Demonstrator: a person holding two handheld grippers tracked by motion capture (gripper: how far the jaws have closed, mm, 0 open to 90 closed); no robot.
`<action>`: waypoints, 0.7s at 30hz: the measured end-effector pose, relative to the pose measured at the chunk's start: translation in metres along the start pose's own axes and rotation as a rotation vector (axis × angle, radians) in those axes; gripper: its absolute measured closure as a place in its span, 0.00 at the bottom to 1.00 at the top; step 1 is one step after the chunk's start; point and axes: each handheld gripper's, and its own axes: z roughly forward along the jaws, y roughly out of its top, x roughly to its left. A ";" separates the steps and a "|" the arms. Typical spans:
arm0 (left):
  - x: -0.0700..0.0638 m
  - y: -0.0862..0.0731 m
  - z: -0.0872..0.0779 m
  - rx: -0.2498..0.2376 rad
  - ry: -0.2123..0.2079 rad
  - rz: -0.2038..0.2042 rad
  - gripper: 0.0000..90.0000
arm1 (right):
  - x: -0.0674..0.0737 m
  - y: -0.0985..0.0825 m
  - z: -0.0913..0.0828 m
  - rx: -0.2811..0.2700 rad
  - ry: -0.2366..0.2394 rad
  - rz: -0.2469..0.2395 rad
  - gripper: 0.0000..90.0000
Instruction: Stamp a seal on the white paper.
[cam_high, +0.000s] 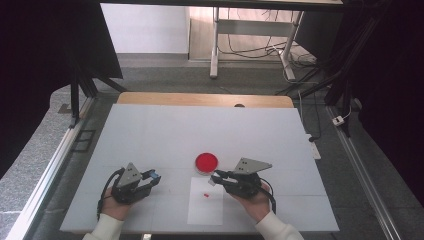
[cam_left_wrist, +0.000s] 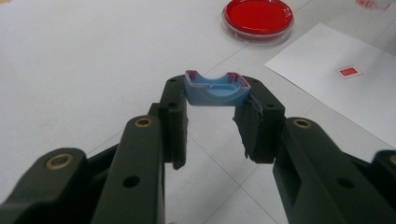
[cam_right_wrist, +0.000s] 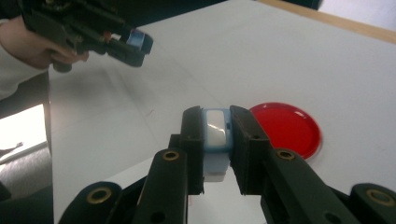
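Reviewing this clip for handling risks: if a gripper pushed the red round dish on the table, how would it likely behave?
The red dish looks shallow and flat-bottomed, so it would probably slide, not tip or roll. Its clear rim suggests thin, stiff plastic, likely light. The table looks smooth, so even a gentle push may send it skidding.

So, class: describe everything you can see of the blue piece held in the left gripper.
The blue piece is small, plastic-looking and cap-shaped, with a scooped top edge, raised corners and reddish-pink staining along its rim. The left gripper clamps it between its fingertips, above the white table. Only the two jaws touch it.
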 end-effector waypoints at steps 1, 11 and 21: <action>0.000 0.000 0.000 0.000 -0.001 0.001 0.71 | -0.001 0.001 -0.002 -0.006 -0.004 0.006 0.84; -0.001 0.001 0.001 0.001 -0.005 0.005 0.71 | -0.015 0.007 -0.022 -0.098 -0.044 0.073 0.83; -0.003 0.002 0.002 0.001 -0.011 0.011 0.71 | -0.017 0.012 -0.031 -0.160 -0.050 0.098 0.84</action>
